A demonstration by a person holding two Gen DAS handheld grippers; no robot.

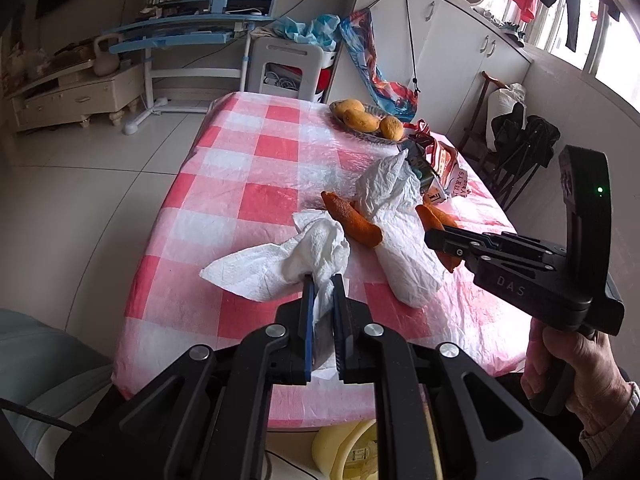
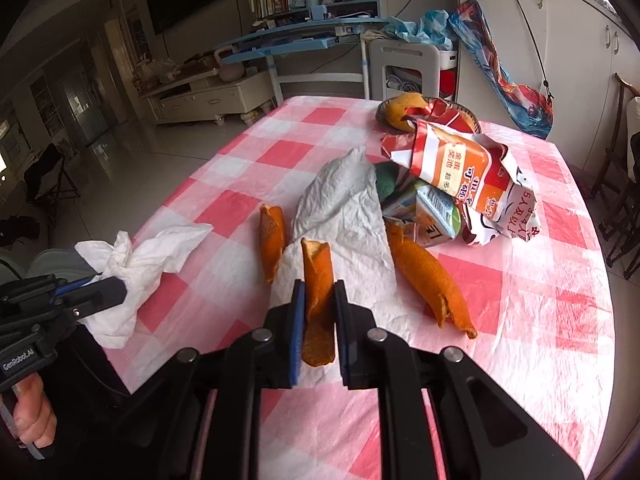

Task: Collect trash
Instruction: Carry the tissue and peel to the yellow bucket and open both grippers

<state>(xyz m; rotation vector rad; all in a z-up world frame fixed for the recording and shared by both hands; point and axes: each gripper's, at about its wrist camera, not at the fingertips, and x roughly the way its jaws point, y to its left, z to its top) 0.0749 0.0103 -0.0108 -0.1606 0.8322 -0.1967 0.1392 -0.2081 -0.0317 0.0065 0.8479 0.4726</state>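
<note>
My left gripper [image 1: 323, 280] is shut on a crumpled white tissue [image 1: 280, 264], which hangs just above the checked tablecloth [image 1: 248, 168]. In the right wrist view the same gripper [image 2: 120, 284] holds the tissue [image 2: 140, 256] at the left. My right gripper [image 2: 318, 284] is shut on a strip of orange peel [image 2: 318, 272], held upright between the pads over a large white paper towel [image 2: 340, 208]. Two more peels lie on the table, one left [image 2: 272, 240] and one right [image 2: 428, 280] of the held strip.
A crumpled red and white snack wrapper [image 2: 460, 168] and a small drink carton [image 2: 432, 216] lie behind the towel. A basket of yellow fruit [image 1: 360, 118] stands at the far end. A pale yellow container [image 1: 348, 452] sits below the table's near edge.
</note>
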